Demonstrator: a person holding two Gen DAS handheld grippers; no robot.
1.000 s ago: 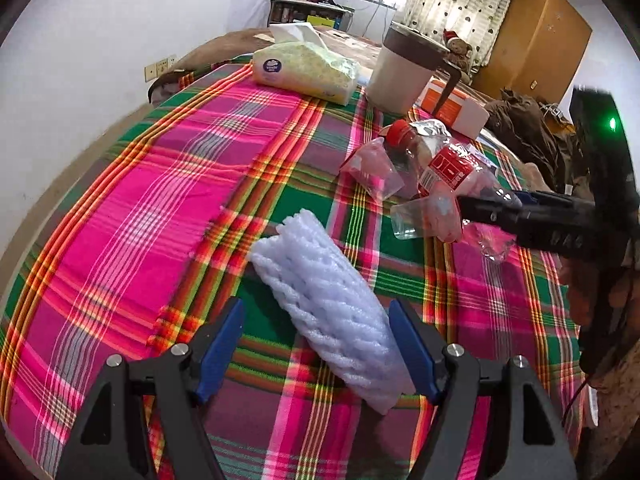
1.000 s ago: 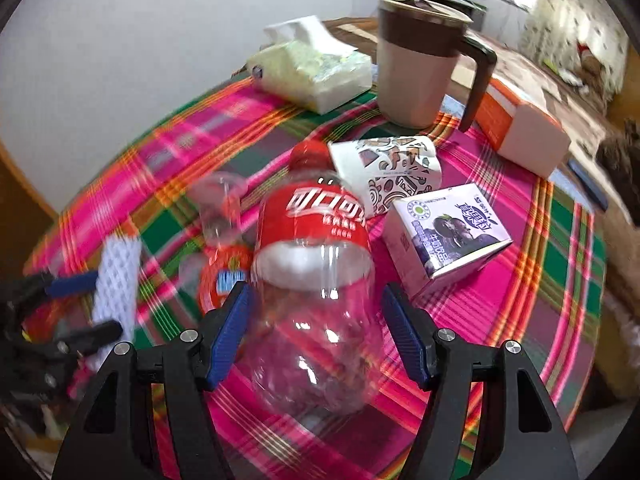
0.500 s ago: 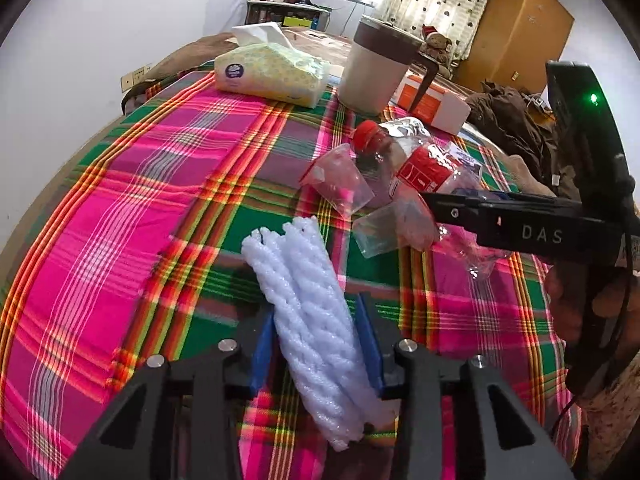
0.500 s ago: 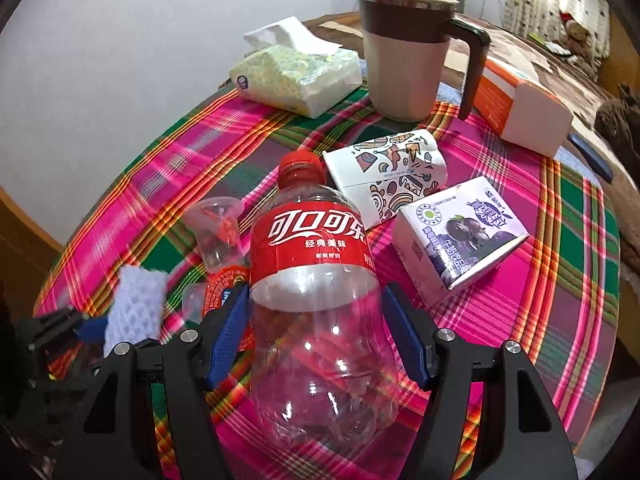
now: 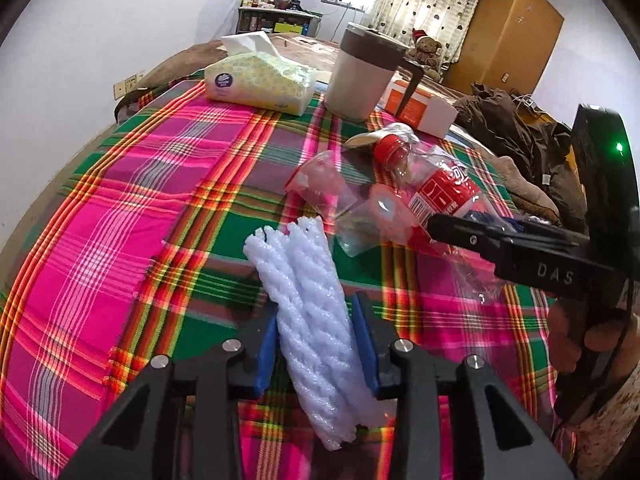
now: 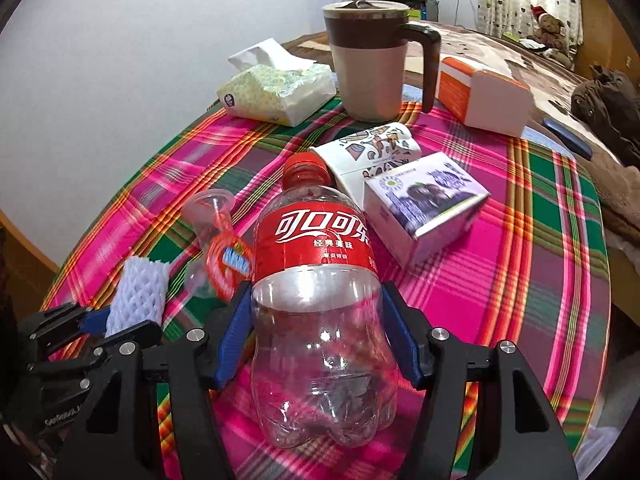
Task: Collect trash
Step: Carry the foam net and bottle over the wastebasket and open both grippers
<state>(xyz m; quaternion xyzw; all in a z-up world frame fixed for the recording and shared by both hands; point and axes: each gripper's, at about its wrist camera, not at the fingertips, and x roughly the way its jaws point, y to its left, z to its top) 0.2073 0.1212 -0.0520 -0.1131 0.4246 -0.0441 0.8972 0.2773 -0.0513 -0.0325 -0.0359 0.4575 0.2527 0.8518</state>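
My left gripper [image 5: 316, 340] is shut on a white foam net sleeve [image 5: 308, 300], squeezed between the blue pads and held just over the plaid tablecloth [image 5: 120, 220]; the sleeve also shows in the right wrist view [image 6: 138, 294]. My right gripper [image 6: 318, 332] is shut on an empty clear cola bottle [image 6: 320, 280] with a red label and cap, its pads touching both sides. The bottle shows in the left wrist view [image 5: 436, 196], right of the sleeve. A clear plastic cup [image 6: 210, 210] and a crumpled wrapper [image 6: 226, 264] lie between the two grippers.
A paper cup [image 6: 372, 156] on its side and a purple carton [image 6: 424, 200] lie beyond the bottle. A tissue pack [image 6: 276, 88], a lidded mug [image 6: 372, 56] and an orange-white box [image 6: 480, 92] stand at the far edge. A bed lies behind.
My left gripper closed on the foam sleeve and squeezed it narrow. My right gripper closed from open onto the cola bottle and tilted it more upright.
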